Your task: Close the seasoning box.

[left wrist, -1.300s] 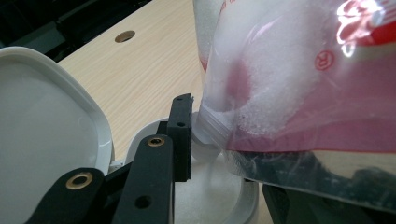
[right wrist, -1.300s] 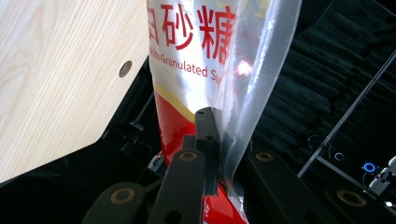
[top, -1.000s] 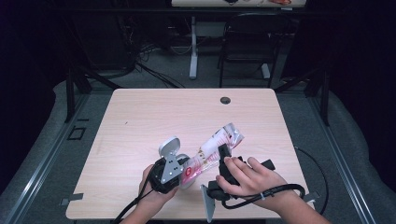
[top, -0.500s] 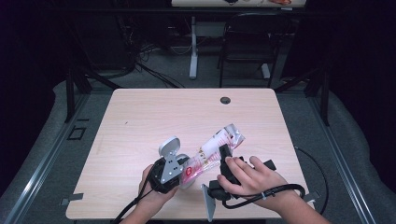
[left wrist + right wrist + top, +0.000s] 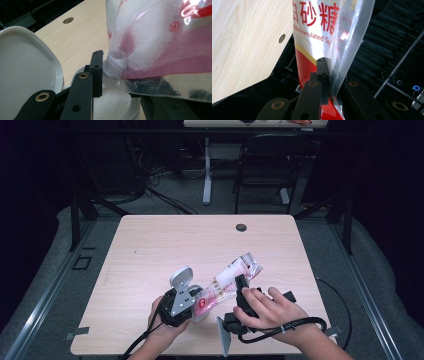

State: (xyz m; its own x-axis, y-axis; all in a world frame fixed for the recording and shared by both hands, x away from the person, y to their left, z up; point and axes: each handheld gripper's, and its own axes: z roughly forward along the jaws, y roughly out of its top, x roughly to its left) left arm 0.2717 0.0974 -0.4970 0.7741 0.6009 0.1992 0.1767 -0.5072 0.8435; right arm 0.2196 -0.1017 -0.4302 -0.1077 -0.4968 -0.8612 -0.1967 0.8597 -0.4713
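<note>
A clear and red sugar pouch (image 5: 227, 281) hangs tilted above the table (image 5: 150, 250), spout end low at the left. My right gripper (image 5: 241, 285) is shut on it; in the right gripper view the jaws pinch the printed pouch (image 5: 317, 32) at the right gripper (image 5: 330, 75). My left gripper (image 5: 199, 309) is shut on a small white container (image 5: 196, 315) with its flip lid (image 5: 181, 276) standing open. In the left gripper view the pouch spout (image 5: 113, 66) points down into the container (image 5: 135, 110), which holds white sugar (image 5: 112, 100). The left gripper (image 5: 120, 87) has its far jaw hidden under the pouch.
A round cable hole (image 5: 241, 227) sits near the table's far edge. A dark chair (image 5: 260, 165) and a desk leg (image 5: 206, 170) stand beyond the table. Black cables (image 5: 280, 332) trail off the near edge by the person's wrists.
</note>
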